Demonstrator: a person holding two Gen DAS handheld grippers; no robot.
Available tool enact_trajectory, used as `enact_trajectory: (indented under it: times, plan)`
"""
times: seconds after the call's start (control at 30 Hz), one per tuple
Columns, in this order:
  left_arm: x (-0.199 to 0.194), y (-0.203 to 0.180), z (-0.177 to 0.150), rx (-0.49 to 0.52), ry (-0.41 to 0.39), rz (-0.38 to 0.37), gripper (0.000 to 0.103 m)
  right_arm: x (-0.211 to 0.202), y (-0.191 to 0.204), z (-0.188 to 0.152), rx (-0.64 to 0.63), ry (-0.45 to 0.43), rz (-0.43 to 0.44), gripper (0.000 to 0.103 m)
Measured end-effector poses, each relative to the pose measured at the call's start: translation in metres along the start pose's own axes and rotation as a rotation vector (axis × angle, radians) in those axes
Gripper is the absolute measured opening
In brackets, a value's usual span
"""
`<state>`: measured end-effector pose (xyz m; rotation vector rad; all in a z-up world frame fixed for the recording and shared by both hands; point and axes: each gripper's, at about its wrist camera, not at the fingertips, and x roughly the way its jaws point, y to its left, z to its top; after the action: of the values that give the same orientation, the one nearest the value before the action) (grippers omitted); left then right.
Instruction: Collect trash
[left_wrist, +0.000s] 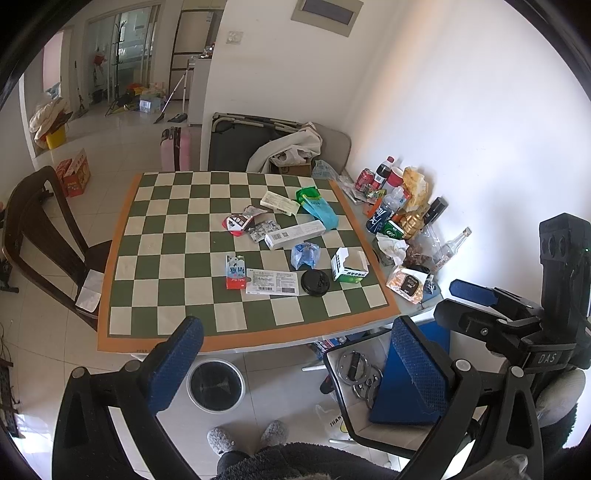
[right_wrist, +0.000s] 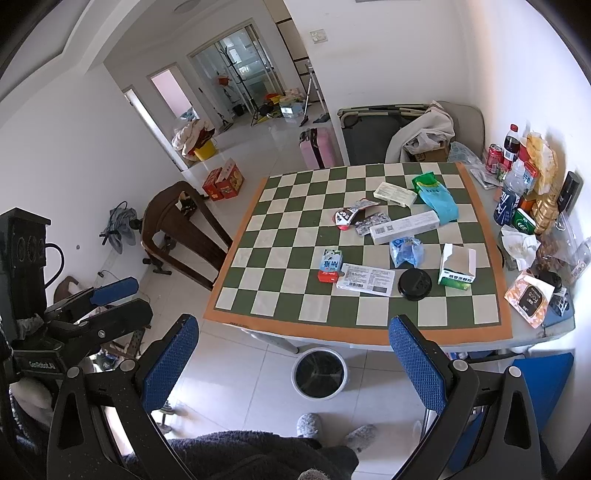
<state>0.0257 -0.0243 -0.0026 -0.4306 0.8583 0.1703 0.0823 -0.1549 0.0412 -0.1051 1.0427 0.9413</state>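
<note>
Trash lies scattered on the green-and-white checkered table (left_wrist: 177, 236) (right_wrist: 295, 295): a small milk carton (left_wrist: 235, 272) (right_wrist: 330, 266), a paper slip (left_wrist: 272, 282) (right_wrist: 365, 279), a black cup lid (left_wrist: 314, 282) (right_wrist: 414, 283), an open green-white box (left_wrist: 349, 266) (right_wrist: 457, 267), a crumpled blue bag (left_wrist: 304, 254) (right_wrist: 405, 251), a long white box (left_wrist: 294, 234) (right_wrist: 404, 227) and wrappers (left_wrist: 238, 221). A white bin with a black liner (left_wrist: 216, 384) (right_wrist: 319, 373) stands on the floor under the table's near edge. My left gripper (left_wrist: 295, 365) and right gripper (right_wrist: 295, 362) are open and empty, held above the floor short of the table.
Bottles, cans and snack bags (left_wrist: 399, 214) (right_wrist: 528, 199) crowd the table's right side by the wall. A dark wooden chair (left_wrist: 44, 236) (right_wrist: 181, 229) stands to the left. A blue chair (left_wrist: 406, 387) is at the near right. My slippered feet (left_wrist: 247, 437) are below.
</note>
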Motion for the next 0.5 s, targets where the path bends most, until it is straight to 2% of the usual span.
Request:
enact_trajectory:
  times: [0.5]
  plan:
    - [0.0006, 0.0031, 0.0022, -0.001, -0.003, 0.001, 0.103, 0.0061, -0.007, -0.0037, -0.005, -0.004, 0.006, 0.103]
